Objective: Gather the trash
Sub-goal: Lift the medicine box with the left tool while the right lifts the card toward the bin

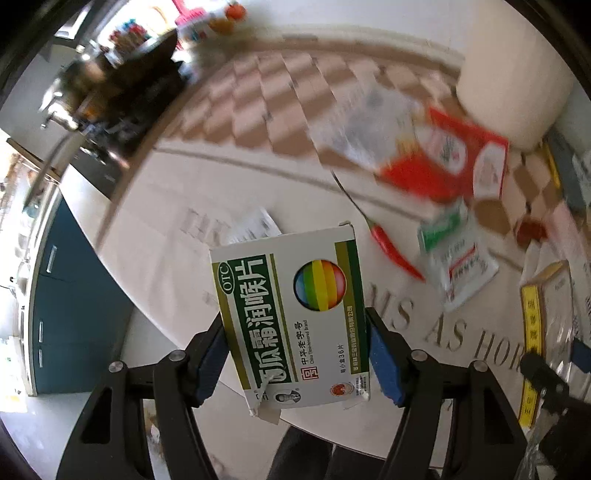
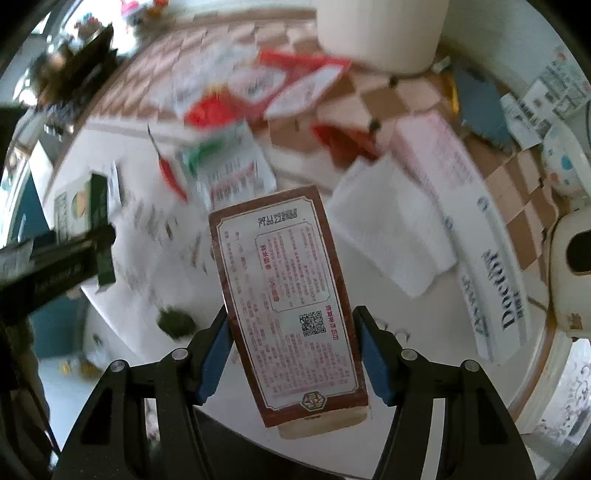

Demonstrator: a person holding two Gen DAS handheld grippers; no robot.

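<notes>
My left gripper (image 1: 295, 321) is shut on a green-and-white medicine box (image 1: 291, 306) with a rainbow ball printed on it, and both blue pads (image 1: 384, 358) press its long sides. The box hangs tilted above the white tablecloth (image 1: 166, 229). My right gripper (image 2: 291, 312) is shut on a brown-bordered box (image 2: 291, 295) covered in red print, held lengthwise between the pads and clear of the table. In the right wrist view the left gripper (image 2: 74, 254) shows at the left edge with the green box (image 2: 96, 206).
Litter lies further back: a red chili (image 1: 391, 247), a green-and-white sachet (image 1: 454, 258), a red packet (image 1: 443, 158), a white tissue (image 2: 395, 221) and a pink box (image 2: 439, 166). A white cylindrical container (image 2: 380, 29) stands at the far side. The round table's edge (image 1: 122, 280) curves near left.
</notes>
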